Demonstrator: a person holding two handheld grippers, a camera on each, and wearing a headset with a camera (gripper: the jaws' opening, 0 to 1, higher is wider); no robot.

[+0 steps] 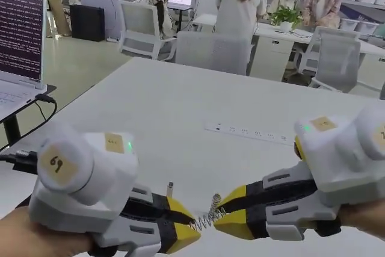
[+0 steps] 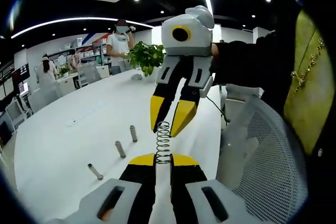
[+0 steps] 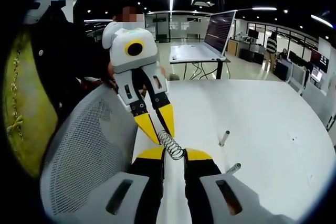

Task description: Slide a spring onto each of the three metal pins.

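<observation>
Above the white workbench point(image 1: 180, 100), near the three metal pins point(image 2: 121, 149), spring point(image 2: 164, 140) clamped at one end by the left gripper point(image 2: 164, 157) and at the other by the right gripper point(image 3: 173, 153), off any pin; likely to slip free and fly off if pulled or released unevenly.

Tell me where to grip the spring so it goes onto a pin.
Grip the spring across its coils near one end, from the side, leaving the bore open: the metal pin stands upright, so the spring probably slides down endwise.
</observation>
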